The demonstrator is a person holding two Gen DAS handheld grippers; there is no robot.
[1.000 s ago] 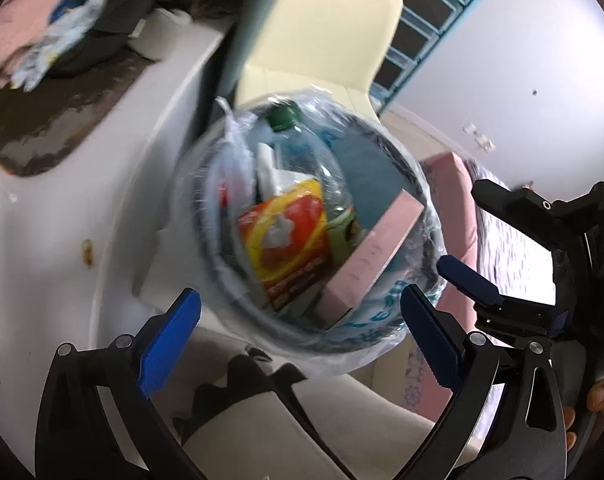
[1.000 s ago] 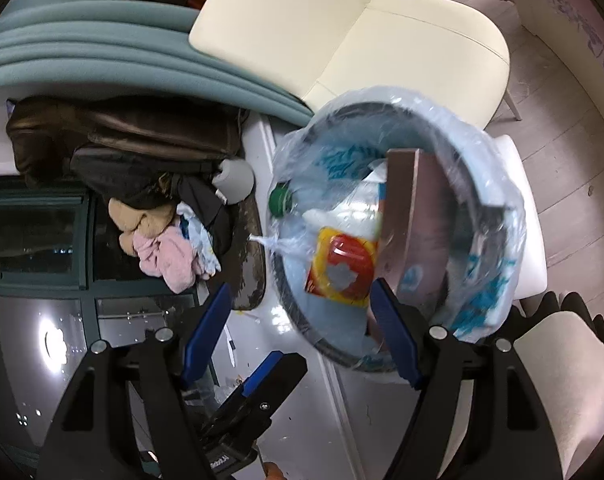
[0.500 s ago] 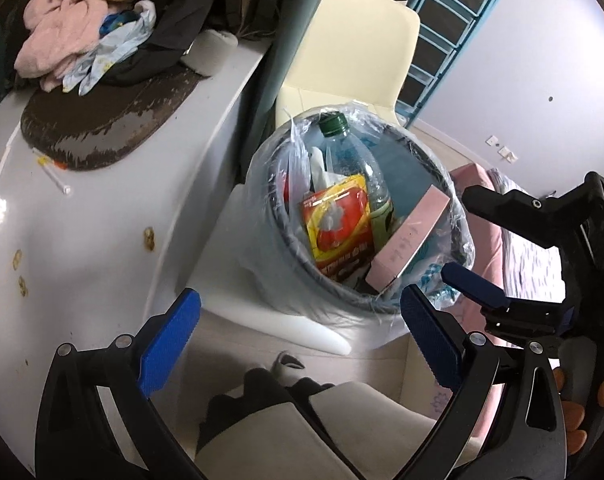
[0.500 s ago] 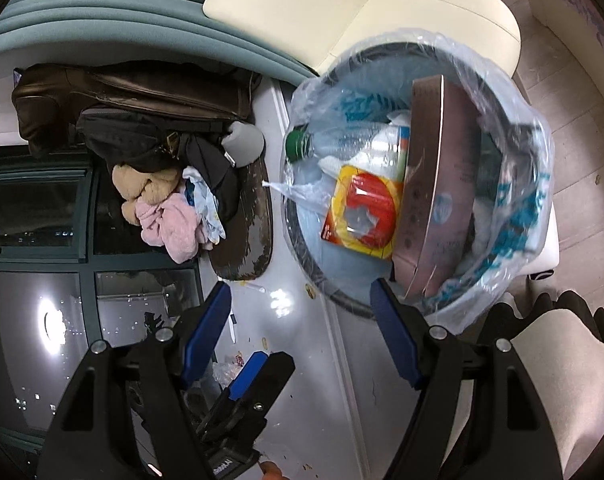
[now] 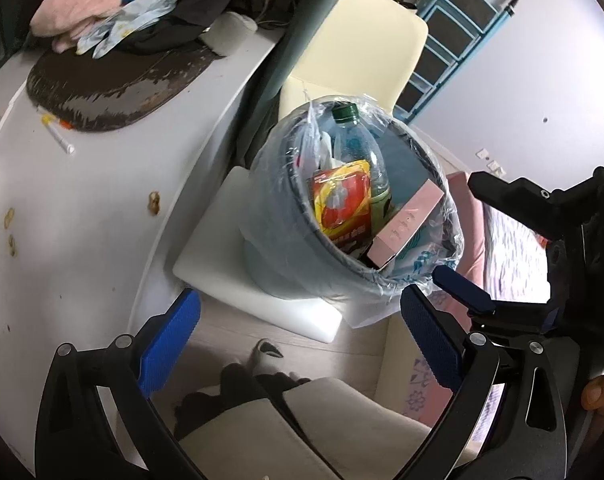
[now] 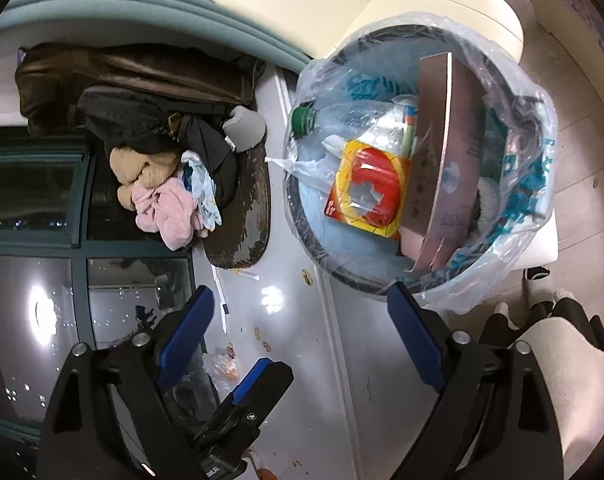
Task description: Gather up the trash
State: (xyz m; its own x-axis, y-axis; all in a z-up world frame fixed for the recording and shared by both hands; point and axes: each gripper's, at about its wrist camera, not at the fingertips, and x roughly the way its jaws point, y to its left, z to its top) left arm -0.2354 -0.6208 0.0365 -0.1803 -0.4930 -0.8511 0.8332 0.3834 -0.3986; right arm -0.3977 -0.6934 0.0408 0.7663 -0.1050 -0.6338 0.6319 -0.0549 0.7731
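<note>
Both grippers have drawn back from the lined bin (image 5: 354, 216) at frame centre, the right gripper (image 6: 298, 336) having just spread wide and empty, left gripper (image 5: 298, 340) likewise released; next likely means fetching scraps (image 6: 262, 338) on the table (image 6: 342, 360).

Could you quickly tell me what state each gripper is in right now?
Left gripper: open, holding nothing.
Right gripper: open, holding nothing; its jaws have just been opening.
</note>
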